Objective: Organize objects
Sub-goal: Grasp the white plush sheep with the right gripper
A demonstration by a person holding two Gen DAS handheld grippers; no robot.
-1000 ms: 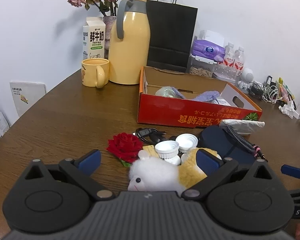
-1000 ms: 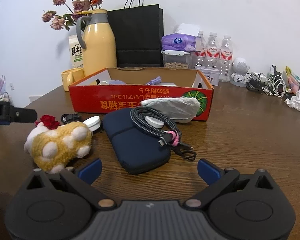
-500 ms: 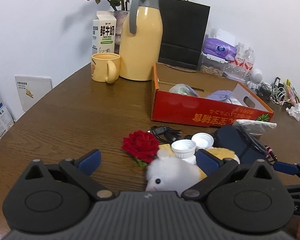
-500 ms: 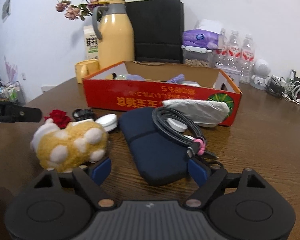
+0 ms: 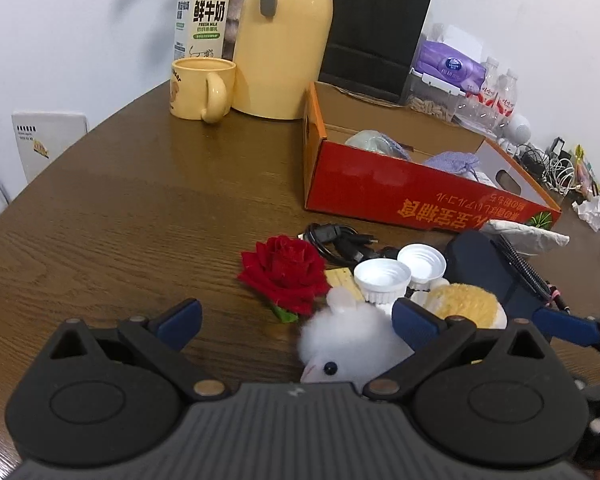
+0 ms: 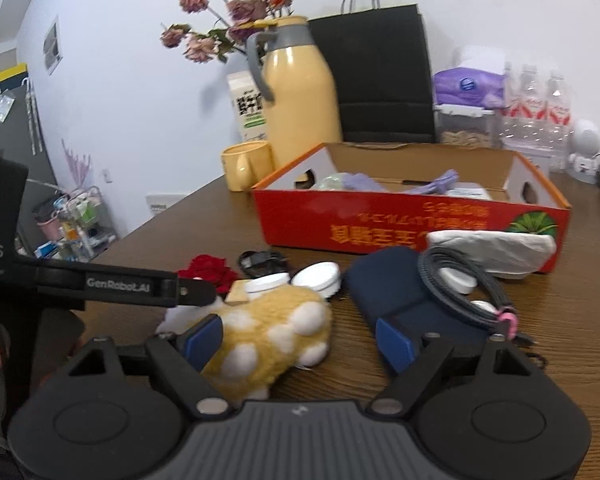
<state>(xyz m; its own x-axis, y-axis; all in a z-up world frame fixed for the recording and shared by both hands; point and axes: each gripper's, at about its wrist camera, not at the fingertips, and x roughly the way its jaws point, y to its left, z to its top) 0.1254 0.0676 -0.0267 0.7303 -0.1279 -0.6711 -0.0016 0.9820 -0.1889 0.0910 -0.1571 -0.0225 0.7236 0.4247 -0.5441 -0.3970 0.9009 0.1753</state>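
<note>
A yellow and white plush toy (image 6: 276, 336) lies on the brown table; its white head (image 5: 348, 340) shows in the left wrist view. My right gripper (image 6: 300, 340) is open with the plush between its fingers. My left gripper (image 5: 296, 320) is open, with the plush head just inside its right finger. A red rose (image 5: 284, 270), two white caps (image 5: 382, 280), a black cable (image 5: 336, 240) and a dark blue pouch (image 6: 400, 296) with a coiled cable (image 6: 456, 280) lie in front of the red cardboard box (image 6: 412, 224).
A yellow jug (image 5: 280, 40), yellow mug (image 5: 200, 88), milk carton (image 5: 202, 16), black paper bag (image 6: 380, 80) and water bottles (image 6: 536, 104) stand behind the box. A white wrapped packet (image 6: 492, 248) lies against the box front. The box holds several small items.
Both grippers have moved forward toward the plush toy. The right gripper's fingers have narrowed and now flank the plush; the left gripper has shifted left, so the plush head sits by its right finger.
</note>
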